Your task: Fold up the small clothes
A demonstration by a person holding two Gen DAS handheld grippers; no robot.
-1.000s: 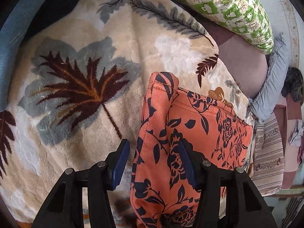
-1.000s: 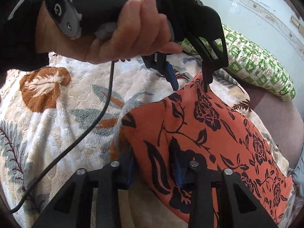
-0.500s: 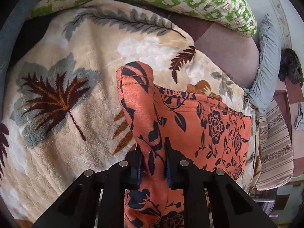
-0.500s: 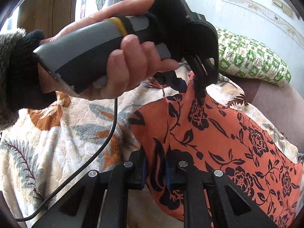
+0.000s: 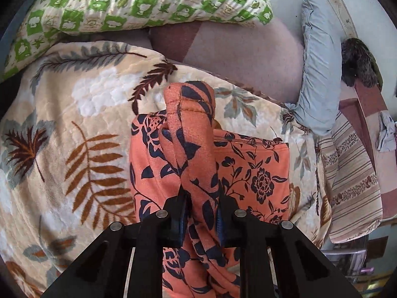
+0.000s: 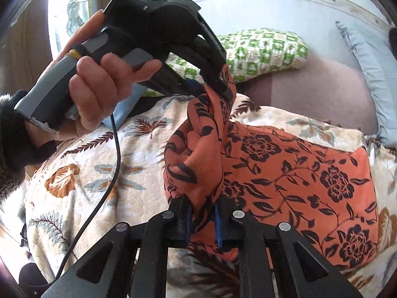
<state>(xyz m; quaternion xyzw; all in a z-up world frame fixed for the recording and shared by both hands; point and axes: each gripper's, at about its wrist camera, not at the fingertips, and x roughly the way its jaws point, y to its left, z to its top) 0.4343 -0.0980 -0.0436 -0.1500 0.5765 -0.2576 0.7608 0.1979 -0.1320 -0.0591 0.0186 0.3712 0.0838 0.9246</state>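
Orange floral garment (image 5: 250, 173), printed all over with dark navy roses, leaves and trailing vines, is lying on a cream plush blanket (image 5: 82, 164) patterned with brown and grey fern fronds. Most of it is spreading flat across the blanket toward the right, with a stitched hem showing along its far edge. Its left edge is being lifted off the blanket at two points, so the cloth is bunching into soft vertical folds and a rounded hump of fabric is standing up in the left wrist view.

Left gripper (image 5: 200, 213) is pinching a gathered ridge of the cloth between its blue pads, jaws pressed nearly together on it. Right gripper (image 6: 202, 217) is likewise clamping a fold of the same edge, the fabric rising in a twisted column from its jaws up to the other tool, which a hand (image 6: 99, 87) is holding above the blanket.

A green checked pillow (image 5: 139, 2) is resting beyond the blanket.
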